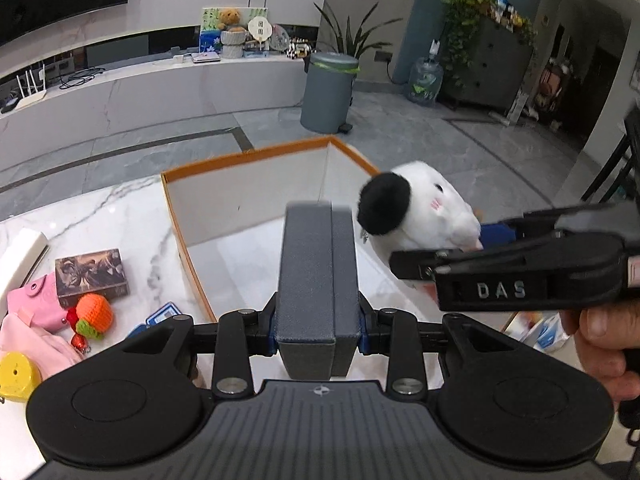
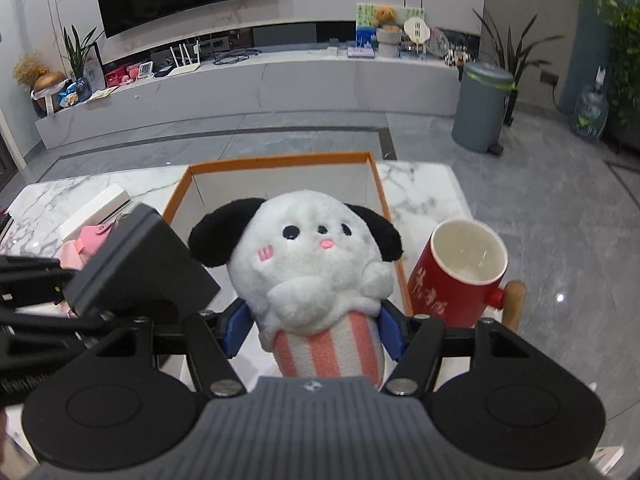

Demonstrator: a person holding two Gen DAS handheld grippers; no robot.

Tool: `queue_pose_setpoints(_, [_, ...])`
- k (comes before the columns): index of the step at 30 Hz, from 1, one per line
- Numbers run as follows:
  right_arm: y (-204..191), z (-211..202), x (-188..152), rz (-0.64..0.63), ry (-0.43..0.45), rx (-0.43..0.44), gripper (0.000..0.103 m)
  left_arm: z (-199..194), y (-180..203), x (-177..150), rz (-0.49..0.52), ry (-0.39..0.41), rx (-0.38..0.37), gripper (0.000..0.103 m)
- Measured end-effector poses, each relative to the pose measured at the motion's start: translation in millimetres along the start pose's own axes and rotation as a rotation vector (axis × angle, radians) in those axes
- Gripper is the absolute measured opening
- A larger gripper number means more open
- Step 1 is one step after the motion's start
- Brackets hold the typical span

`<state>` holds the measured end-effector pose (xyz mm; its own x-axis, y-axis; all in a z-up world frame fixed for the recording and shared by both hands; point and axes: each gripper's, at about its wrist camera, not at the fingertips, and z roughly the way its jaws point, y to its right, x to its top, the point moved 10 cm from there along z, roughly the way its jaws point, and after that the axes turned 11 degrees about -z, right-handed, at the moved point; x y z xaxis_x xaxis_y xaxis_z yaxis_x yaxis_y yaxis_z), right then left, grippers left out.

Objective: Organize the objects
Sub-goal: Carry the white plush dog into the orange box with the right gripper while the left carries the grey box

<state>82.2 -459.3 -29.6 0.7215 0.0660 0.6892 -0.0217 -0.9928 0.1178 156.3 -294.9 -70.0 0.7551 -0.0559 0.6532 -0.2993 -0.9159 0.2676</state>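
Observation:
My left gripper [image 1: 318,336] is shut on a dark grey rectangular box [image 1: 320,280], held above the near side of an open white carton with an orange rim [image 1: 248,156] on the marble table. The grey box [image 2: 136,264] also shows at the left of the right wrist view. My right gripper [image 2: 314,332] is shut on a white plush dog [image 2: 316,272] with black ears and a pink-striped bottom, held over the carton's rim [image 2: 280,159]. In the left wrist view the plush dog [image 1: 424,208] and the right gripper [image 1: 520,272] sit to the right of the grey box.
A red mug [image 2: 460,276] with a wooden handle stands right of the carton. Left of it lie a pink pouch [image 1: 36,300], a dark picture box [image 1: 92,276], a crocheted orange [image 1: 94,314], a yellow item [image 1: 16,376] and blue cards [image 1: 164,316]. A grey bin [image 1: 330,92] stands on the floor beyond.

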Motion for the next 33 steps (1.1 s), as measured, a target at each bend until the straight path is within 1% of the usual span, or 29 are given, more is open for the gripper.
queue_pose_setpoints(4, [-6, 10, -10, -0.001, -0.039, 0.021, 0.066, 6, 7, -20, 0.043, -0.027, 0.033, 0.038])
queue_pose_setpoints(8, [-14, 26, -19, -0.017, -0.096, 0.03, 0.066, 12, 8, -30, 0.055, -0.062, 0.059, 0.036])
queue_pose_setpoints(14, [-27, 42, -36, -0.035, -0.16, 0.033, 0.066, 19, 3, -44, 0.074, -0.103, 0.072, 0.035])
queue_pose_setpoints(19, [-26, 55, -47, -0.005, -0.214, 0.05, 0.067, 19, 9, -50, 0.146, -0.108, 0.095, 0.035])
queue_pose_setpoints(22, [-21, 59, -57, 0.004, -0.254, 0.029, 0.067, 17, 12, -52, 0.159, -0.108, 0.096, 0.036])
queue_pose_setpoints(27, [-19, 59, -64, 0.035, -0.266, 0.04, 0.069, 14, 15, -55, 0.191, -0.102, 0.105, 0.037])
queue_pose_setpoints(30, [-21, 56, -65, 0.047, -0.263, 0.047, 0.07, 10, 14, -52, 0.188, -0.095, 0.106, 0.043])
queue_pose_setpoints(32, [-21, 54, -63, 0.056, -0.26, 0.051, 0.07, 6, 11, -49, 0.176, -0.084, 0.111, 0.052])
queue_pose_setpoints(33, [-21, 53, -62, 0.055, -0.255, 0.051, 0.07, 3, 10, -46, 0.167, -0.077, 0.103, 0.052])
